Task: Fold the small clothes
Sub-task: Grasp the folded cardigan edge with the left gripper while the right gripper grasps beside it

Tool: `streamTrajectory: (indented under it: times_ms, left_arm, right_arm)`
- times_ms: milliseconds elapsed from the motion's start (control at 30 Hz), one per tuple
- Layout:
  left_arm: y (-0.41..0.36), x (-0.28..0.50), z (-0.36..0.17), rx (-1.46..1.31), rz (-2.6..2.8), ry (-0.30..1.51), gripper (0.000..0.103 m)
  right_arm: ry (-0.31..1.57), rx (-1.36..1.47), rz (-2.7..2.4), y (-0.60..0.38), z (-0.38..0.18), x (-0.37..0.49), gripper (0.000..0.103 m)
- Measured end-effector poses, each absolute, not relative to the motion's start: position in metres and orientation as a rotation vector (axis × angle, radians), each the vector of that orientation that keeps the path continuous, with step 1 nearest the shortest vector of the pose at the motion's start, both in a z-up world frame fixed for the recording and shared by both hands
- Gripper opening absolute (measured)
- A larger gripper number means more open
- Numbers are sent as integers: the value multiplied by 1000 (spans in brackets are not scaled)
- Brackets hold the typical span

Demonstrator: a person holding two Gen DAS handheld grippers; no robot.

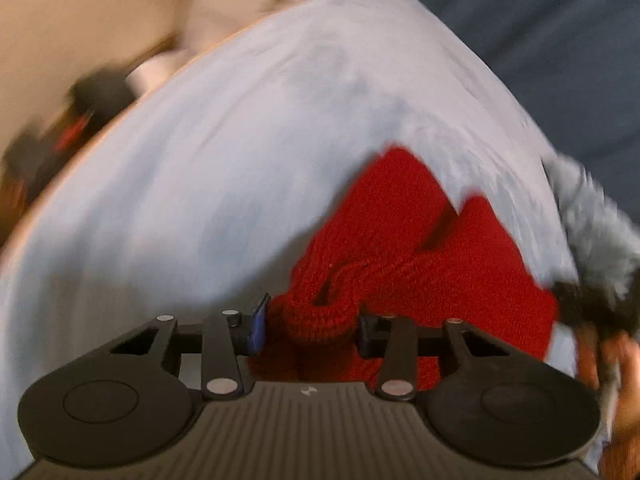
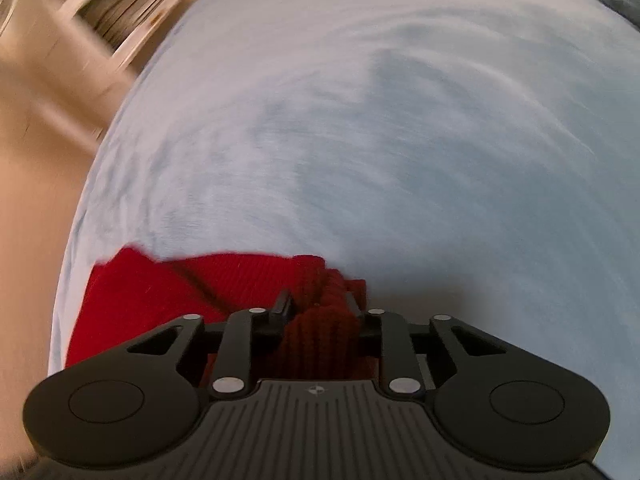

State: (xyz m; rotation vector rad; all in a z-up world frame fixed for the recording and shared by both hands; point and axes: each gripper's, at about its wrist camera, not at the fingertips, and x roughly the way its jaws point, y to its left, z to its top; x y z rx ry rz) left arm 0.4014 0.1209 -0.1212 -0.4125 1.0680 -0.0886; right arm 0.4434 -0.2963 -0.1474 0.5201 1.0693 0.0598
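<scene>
I operate both grippers over a pale blue-white cloth that covers the work surface; its weave is smeared by motion blur in both wrist views. The red knitted garment lies on this cloth.

Left gripper: a rolled, ribbed edge of the garment sits between the two fingers, and both pads press on it. I read this as a grasp on the knit. The rest of the garment spreads ahead of the fingers and to their right side. Beyond the right finger, at the view's edge, I see a grey fluffy object; I cannot identify it. Below it a person's hand is partly in view, blurred.

Right gripper: a ribbed bunch of the garment is clamped between the fingers, with the pads pressed into it. The garment extends from the fingers toward their left side; ahead of the fingers and to their right there is only bare cloth.

Room: in the left wrist view the cloth ends at a curved edge far ahead and to the left of the fingers, where a beige floor shows with dark blurred objects. A dark blue surface lies beyond the cloth's far right edge. In the right wrist view, tan flooring lies left of the cloth.
</scene>
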Motion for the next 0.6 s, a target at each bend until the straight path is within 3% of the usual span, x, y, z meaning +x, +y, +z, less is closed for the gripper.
streamTrajectory:
  times_ms: [133, 267, 333, 367, 433, 600]
  left_arm:
    - [79, 507, -107, -193, -294, 1135, 46]
    - [38, 522, -94, -64, -395, 1110, 49]
    - [38, 509, -91, -42, -376, 1078, 61]
    - [43, 504, -90, -49, -369, 1061, 67]
    - [58, 493, -89, -107, -370, 1026, 95]
    - [85, 472, -98, -265, -349, 1037, 96]
  right_arm:
    - [933, 885, -123, -310, -176, 303, 23]
    - [782, 1019, -255, -272, -191, 224, 23]
    - [763, 995, -283, -267, -191, 225, 25]
    - [777, 980, -287, -267, -191, 231, 31]
    - [819, 969, -303, -272, -187, 241, 34]
    - [788, 906, -350, -291, -171, 231, 55]
